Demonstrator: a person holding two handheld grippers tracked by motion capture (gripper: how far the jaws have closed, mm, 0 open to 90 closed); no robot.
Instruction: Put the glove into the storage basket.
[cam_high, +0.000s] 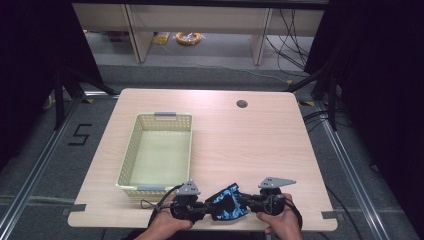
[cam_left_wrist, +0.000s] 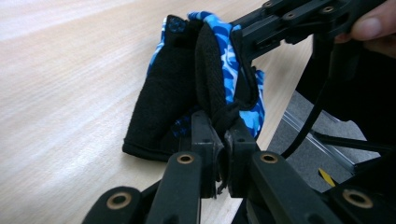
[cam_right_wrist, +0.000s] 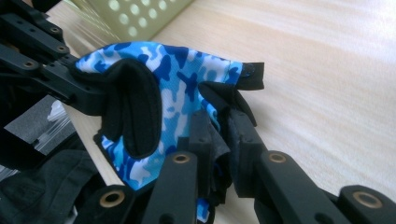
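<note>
Pinched at opposite edges between the pressed-together pads of left gripper (cam_left_wrist: 223, 140) and right gripper (cam_right_wrist: 219, 135), blue camouflage glove (cam_high: 227, 201) hanging at the table's (cam_high: 240, 145) near edge, seemingly readied for the yellow basket (cam_high: 131, 150) beside.

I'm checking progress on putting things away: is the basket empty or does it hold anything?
Empty. The high view shows the basket's bare floor; the glove is outside it, near the table edge.
</note>
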